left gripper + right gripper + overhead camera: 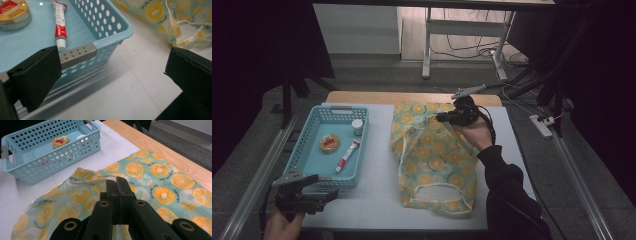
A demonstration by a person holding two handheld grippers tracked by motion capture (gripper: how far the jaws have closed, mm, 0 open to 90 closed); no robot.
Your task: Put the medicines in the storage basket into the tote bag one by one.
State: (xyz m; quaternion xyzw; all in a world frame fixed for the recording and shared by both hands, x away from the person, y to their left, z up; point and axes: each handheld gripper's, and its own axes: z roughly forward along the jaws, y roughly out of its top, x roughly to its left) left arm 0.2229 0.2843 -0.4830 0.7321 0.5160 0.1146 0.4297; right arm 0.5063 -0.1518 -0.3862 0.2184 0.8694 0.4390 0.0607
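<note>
A fabric bag (432, 160) printed with orange slices lies on the white table top, its handles toward the near edge. My right gripper (443, 118) is shut on the bag's far edge and holds that fold a little off the table; in the right gripper view the jaws (116, 181) meet on a white-trimmed edge of the bag (155, 182). My left gripper (331, 194) hovers open by the near right corner of a light blue basket (304, 145), with nothing between its jaws (112, 72). The basket (112, 37) holds a round tin (329, 143), a tube (347, 156) and a small white jar (357, 126).
The table's wooden far edge (412, 96) runs behind the bag. Bare white surface lies between the basket and the bag and along the near edge. Metal rails flank the table, and a power strip (542, 126) lies on the floor to the right.
</note>
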